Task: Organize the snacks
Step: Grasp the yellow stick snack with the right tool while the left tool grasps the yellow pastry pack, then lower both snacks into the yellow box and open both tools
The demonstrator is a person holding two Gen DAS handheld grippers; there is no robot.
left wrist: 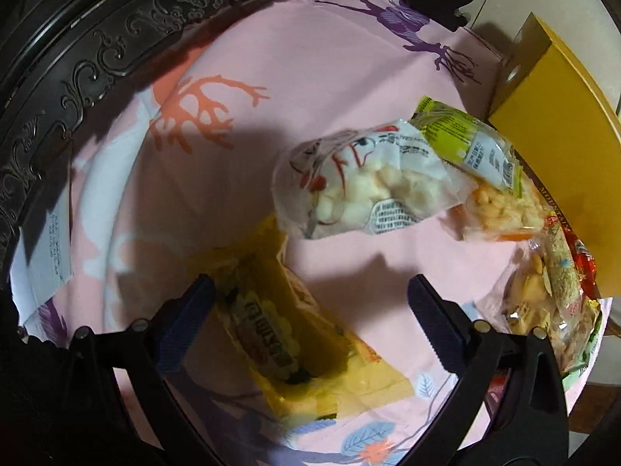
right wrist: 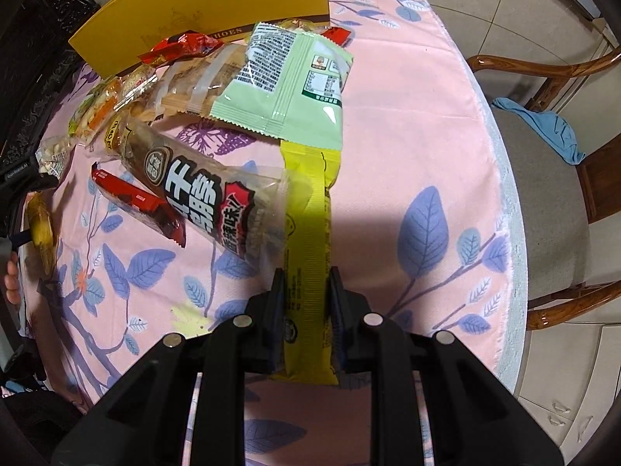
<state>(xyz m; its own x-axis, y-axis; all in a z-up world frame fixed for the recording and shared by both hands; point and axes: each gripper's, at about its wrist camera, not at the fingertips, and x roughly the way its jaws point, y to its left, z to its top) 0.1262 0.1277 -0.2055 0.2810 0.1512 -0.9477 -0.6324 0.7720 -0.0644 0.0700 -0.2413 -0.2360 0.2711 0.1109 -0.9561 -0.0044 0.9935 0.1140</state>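
My right gripper [right wrist: 306, 275] is shut on a long yellow packet [right wrist: 310, 209], which hangs lengthwise from the jaws over the pink floral tablecloth [right wrist: 407, 136]. My left gripper [left wrist: 310, 283] points down at the cloth with its jaws wide open. A see-through yellow snack packet [left wrist: 271, 330] lies between them, close to the left finger [left wrist: 190, 326] and well clear of the right one. A white bag of puffs [left wrist: 361, 190] and a green-labelled bag [left wrist: 477, 163] lie just beyond. The right wrist view shows a pile with a light green bag [right wrist: 287, 77], a brown bag with black characters [right wrist: 194, 194] and a red bar [right wrist: 136, 206].
A yellow box [right wrist: 217, 11] stands at the far side of the snack pile. Dark carved furniture [left wrist: 116, 50] borders the table. A wooden chair [right wrist: 543, 213] with a blue cloth [right wrist: 547, 128] sits past the table's round edge [right wrist: 504, 202]. A white paper [left wrist: 46, 240] lies at the left.
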